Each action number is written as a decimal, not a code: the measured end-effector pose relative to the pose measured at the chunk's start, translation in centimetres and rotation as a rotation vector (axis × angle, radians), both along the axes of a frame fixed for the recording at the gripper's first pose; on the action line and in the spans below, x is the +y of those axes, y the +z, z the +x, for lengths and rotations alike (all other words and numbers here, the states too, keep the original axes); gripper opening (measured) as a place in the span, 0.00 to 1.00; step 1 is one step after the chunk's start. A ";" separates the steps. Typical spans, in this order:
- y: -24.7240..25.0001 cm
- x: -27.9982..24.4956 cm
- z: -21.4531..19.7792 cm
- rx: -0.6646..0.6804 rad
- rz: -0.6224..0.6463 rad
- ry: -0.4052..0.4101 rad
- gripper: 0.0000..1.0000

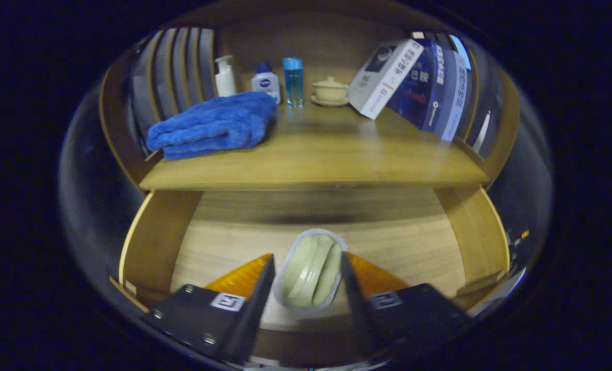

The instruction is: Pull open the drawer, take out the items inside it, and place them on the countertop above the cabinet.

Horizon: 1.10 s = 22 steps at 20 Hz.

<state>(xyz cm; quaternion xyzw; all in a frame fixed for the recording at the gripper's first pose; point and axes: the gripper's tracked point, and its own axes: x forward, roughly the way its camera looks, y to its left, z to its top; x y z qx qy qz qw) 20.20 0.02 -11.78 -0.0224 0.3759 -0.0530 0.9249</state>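
The wooden drawer stands pulled open below the countertop. A pale green oval dish with a grey-white rim sits between my two fingers, over the drawer's floor near its front. My gripper is shut on it, with the dark inner edge of each finger pressed against one side of the dish. The orange finger backs flank it. I cannot tell whether the dish rests on the drawer floor or hangs just above it. The drawer floor around the dish is bare wood.
On the countertop lie a folded blue towel at the left, a white pump bottle, a white bottle with a blue cap, a clear blue bottle and a beige lidded cup. A white box leans on blue boxes.
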 end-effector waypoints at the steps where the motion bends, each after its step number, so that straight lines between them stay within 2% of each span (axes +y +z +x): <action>1: -0.7 0.1 0.1 0.025 0.039 -0.018 0.52; 3: -0.6 1.7 0.3 -0.011 0.144 0.004 0.24; 4: -0.7 2.4 -0.1 -0.012 0.184 0.023 0.17; 10: 1.6 2.4 -1.3 -0.164 0.201 0.074 0.17; 13: 3.2 2.0 -2.2 -0.233 0.235 0.067 0.17; 19: 7.4 1.7 -4.2 -0.412 0.184 0.151 0.17; 22: 9.7 1.6 -4.8 -0.500 0.201 0.157 0.17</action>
